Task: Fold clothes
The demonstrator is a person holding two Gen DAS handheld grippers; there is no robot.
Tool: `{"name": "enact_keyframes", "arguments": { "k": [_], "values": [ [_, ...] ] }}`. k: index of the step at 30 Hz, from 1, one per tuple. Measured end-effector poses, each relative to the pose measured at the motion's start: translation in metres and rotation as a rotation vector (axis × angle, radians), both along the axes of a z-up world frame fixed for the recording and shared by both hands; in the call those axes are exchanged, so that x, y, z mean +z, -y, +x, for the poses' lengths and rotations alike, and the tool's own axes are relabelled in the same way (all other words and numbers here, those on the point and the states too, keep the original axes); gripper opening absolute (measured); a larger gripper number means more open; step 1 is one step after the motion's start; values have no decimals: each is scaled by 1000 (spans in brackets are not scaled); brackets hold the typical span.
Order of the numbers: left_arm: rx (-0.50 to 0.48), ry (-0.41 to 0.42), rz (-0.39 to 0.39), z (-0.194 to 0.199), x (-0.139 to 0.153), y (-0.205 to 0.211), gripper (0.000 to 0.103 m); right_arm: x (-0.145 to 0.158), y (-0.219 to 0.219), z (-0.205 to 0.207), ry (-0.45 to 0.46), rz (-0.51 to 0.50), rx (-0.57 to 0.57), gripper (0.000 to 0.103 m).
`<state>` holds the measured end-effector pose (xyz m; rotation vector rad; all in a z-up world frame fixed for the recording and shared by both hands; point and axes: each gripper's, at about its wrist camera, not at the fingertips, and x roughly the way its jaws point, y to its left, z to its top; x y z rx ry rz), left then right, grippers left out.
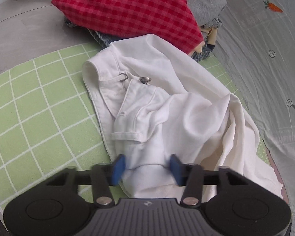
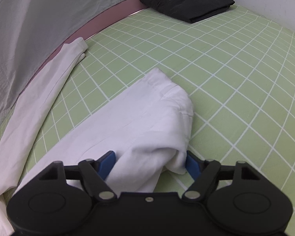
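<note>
Two grippers, each straddling white cloth with blue pads apart — no firm pinch visible on either side. Left gripper point(image 1: 147, 167) set fairly wide around a bunched ridge of the white trousers point(image 1: 167, 108) near the waistband; right gripper point(image 2: 149, 163) likewise wide, flanking a rolled, doubled-over leg end point(image 2: 157, 108).

Likely to slip if lifted as is: jaws spread, fabric merely lying between the pads, thick on the right and loose on the left. Could also catch only the top layer of the bunch, dragging the rest into a twist. Risk too of snagging the metal hook point(image 1: 123, 77) and button point(image 1: 145, 79) at the open fly, or of pulling the second leg point(image 2: 49, 78) off the mat edge toward the grey printed sheet point(image 2: 39, 19). Close by on the left, a heap topped by red checked cloth point(image 1: 127, 13) — easily nudged by a wide sweep.

White, thin, heavily rumpled; waistband open, pocket lining turned out, lying on the green grid mat point(image 2: 226, 78), legs stretched apart. Neither flat nor folded. Farther off, a black folded garment point(image 2: 186, 2) at the mat's corner.
</note>
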<state>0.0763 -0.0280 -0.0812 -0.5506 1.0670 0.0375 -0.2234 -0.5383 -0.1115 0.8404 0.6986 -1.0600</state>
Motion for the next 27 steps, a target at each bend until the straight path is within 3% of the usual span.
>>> {"name": "enact_keyframes", "arguments": {
  "k": [2,4,12,15,17,21,24,26,27],
  "values": [
    [-8,11,27,2,5,3,19,4,1,-6,38,-25,-19,35],
    [-14,26,44,3,11,4,16,10,4,-11,61,-64,-27,21],
    [-52,96,140,-23,37,-11,13,78,33,-63,68,-319,-124,13],
    [-68,124,178,-36,47,-19,14,89,44,-86,-3,-384,-139,13],
    [-60,93,189,-49,41,-25,14,88,50,-98,-73,-407,-141,13],
    [-52,37,183,-73,24,-32,19,68,58,-114,-174,-335,-124,14],
    [-33,36,148,-82,26,-37,26,51,58,-119,-232,-277,-99,24],
    [-18,32,100,-85,29,-41,34,49,51,-123,-211,-260,-106,59],
    [-4,32,64,-86,29,-43,42,49,47,-126,-177,-248,-118,67]
  ]
}}
